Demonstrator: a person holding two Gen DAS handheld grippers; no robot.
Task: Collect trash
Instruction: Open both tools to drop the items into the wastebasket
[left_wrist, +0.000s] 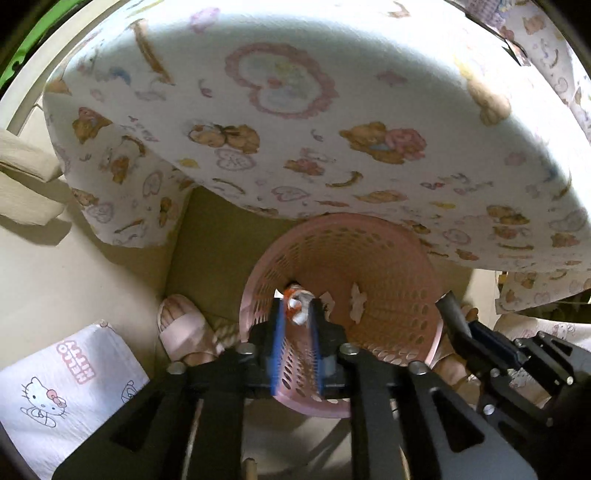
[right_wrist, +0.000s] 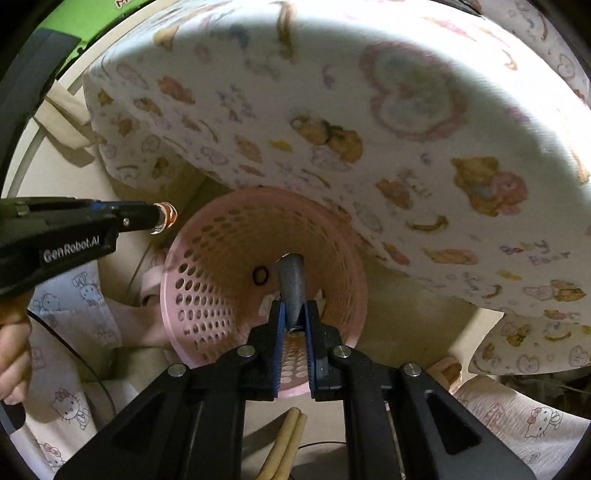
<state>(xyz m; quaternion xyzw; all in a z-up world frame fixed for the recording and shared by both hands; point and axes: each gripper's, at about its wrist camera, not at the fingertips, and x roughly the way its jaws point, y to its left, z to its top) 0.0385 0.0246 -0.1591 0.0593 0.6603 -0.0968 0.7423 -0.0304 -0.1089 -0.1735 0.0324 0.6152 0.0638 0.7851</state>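
- Left wrist view: the left gripper hangs over the pink basket on the floor under the cloth-covered table. An orange-and-white crumpled wrapper sits between its blue pads; whether they pinch it I cannot tell. White paper scraps already lie in the basket. A slippered foot stands just beside the rim, so a wrapper dropped off-centre could, I'd guess, land by it.
- Right wrist view: the right gripper is clamped on a dark grey tube-like piece, poised above the basket, where a small black ring lies. The left gripper shows near the rim's edge; letting go there risks missing the basket.
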